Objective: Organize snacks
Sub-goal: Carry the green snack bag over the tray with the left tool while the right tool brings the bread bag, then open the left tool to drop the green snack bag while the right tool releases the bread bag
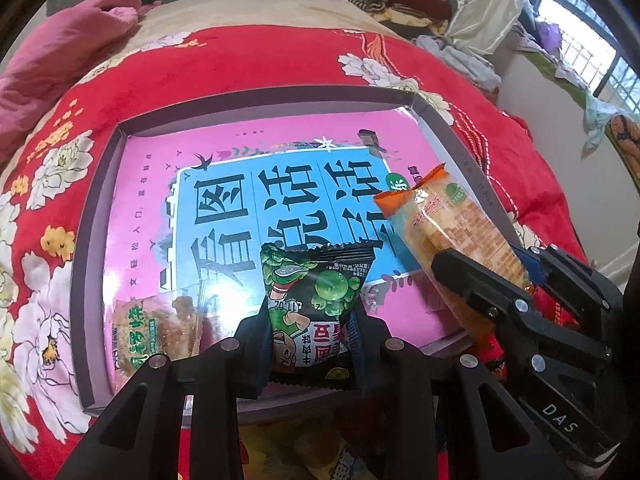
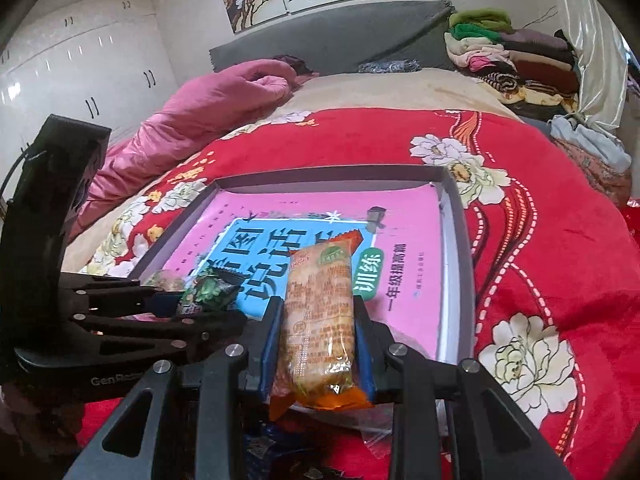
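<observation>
- Firmly clamped, the left gripper (image 1: 310, 320) pinches a green pea snack packet (image 1: 316, 296) between its blue pads, the packet standing upright with its serrated top edge uppermost.
- Likewise the right gripper (image 2: 316, 334) is closed on an orange biscuit packet (image 2: 318, 320), held lengthwise between the fingers with its crimped orange end hanging toward the camera.
- Both packets hang over the near part of a shallow grey box (image 1: 92, 240), which serves as the landmark for everything else.
- Seen from the left wrist, the biscuit packet (image 1: 452, 232) sits over the box's right side, its far end above the rim region, with the right gripper (image 1: 516, 276) coming in from the right.
- Seen from the right wrist, the pea packet (image 2: 210, 290) is over the box's near left part, carried by the left gripper (image 2: 168, 304).
- Lying flat inside the box, a pink workbook (image 1: 152, 184) with a blue title panel covers almost the whole floor.
- A clear packet with green lettering (image 1: 156, 332) rests on the book at the box's near left corner.
- Under the box spreads a red floral blanket (image 1: 248, 56); more snack wrappers lie on it just in front of the box's near wall, too hidden by the fingers to name.
- Beyond the box's far left corner is a pink quilt (image 2: 200, 108); beyond its far right corner is a stack of folded clothes (image 2: 516, 60).
</observation>
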`<state>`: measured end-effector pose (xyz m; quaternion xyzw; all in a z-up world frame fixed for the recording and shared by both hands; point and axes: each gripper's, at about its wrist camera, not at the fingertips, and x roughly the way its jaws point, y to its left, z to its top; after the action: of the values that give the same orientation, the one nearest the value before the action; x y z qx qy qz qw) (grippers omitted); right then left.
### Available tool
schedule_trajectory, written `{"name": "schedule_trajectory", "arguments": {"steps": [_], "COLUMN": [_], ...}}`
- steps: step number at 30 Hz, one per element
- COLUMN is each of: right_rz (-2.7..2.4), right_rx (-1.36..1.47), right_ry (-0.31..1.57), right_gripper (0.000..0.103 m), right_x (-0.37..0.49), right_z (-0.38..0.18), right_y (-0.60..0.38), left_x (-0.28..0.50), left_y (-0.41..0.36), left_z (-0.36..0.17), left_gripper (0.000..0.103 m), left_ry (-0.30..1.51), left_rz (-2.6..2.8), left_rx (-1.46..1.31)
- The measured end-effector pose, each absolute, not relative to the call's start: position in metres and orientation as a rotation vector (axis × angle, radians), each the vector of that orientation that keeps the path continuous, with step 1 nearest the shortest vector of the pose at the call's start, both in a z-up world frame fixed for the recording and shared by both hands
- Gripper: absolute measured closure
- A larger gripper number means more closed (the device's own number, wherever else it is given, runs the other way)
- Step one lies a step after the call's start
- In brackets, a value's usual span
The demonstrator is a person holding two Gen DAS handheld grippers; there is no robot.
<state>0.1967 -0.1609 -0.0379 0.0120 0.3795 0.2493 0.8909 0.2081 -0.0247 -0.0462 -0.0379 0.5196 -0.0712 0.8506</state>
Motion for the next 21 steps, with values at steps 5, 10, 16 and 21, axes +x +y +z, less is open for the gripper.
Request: {"name": "schedule_trajectory", "arguments": {"steps": [5,10,16,21], "right_rz": [0.49,0.504,0.537,0.543], "right_rx": [0.0,-0.007,0.037,0.052], "right_ry": [0.776,0.771,0.777,0.78], "right_gripper": [0.07,0.07,0.07,0.07], "right_x": [0.1986,0.2008,0.2011,0.2021], "right_z": [-0.0388,-0.0401,-0.0395,-0.0392], "right_y": [-0.161,-0.1579,-0.1594,-0.1611], "left_x": [0.2095,0.211,0.2111,0.211], "left_y": [-0.0259,-0.0256,-0.0247,-0.0238], "left_z": [-0.0474,-0.049,-0.0486,-0.0482], "left_gripper": [0.069,0.069,0.069,0.069], "left_ry": [1.101,1.112,1.116,1.116], "left_rz": [-0.149,-0.142,-0.14,-0.138], "left_rx": [-0.082,-0.086,-0.091,-0.094]}}
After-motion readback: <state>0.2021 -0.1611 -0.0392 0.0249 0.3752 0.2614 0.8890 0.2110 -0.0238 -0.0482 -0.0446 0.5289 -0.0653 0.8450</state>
